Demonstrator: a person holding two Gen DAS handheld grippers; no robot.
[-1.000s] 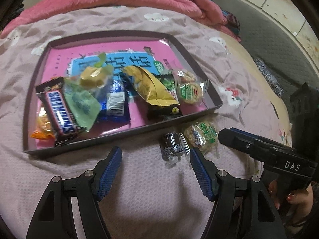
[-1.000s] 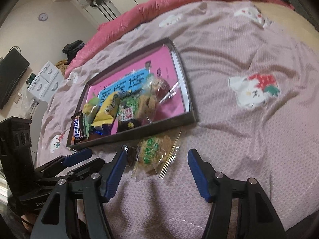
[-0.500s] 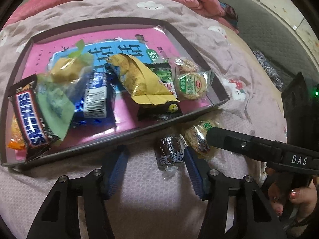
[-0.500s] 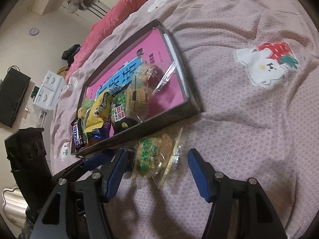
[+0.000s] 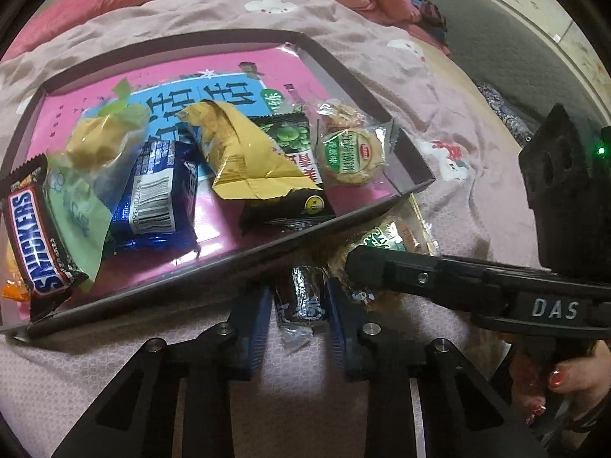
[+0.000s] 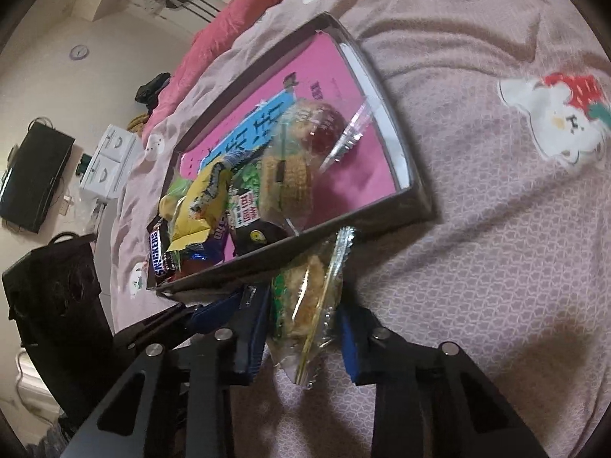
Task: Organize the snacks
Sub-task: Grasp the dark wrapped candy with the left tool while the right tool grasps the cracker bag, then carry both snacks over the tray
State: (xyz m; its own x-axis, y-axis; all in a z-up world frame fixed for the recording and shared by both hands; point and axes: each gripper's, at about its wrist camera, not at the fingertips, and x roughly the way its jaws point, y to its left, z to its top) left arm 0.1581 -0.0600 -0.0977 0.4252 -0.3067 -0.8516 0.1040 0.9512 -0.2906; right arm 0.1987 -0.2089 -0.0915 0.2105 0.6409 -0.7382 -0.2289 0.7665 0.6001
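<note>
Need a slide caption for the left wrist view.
Left claw closes on a dark wrapped candy beside the snack tray.

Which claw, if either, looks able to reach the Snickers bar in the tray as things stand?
Probably neither. The left claw is shut on a small dark candy, the right claw on a clear-wrapped biscuit; the Snickers bar itself lies uncovered.
</note>
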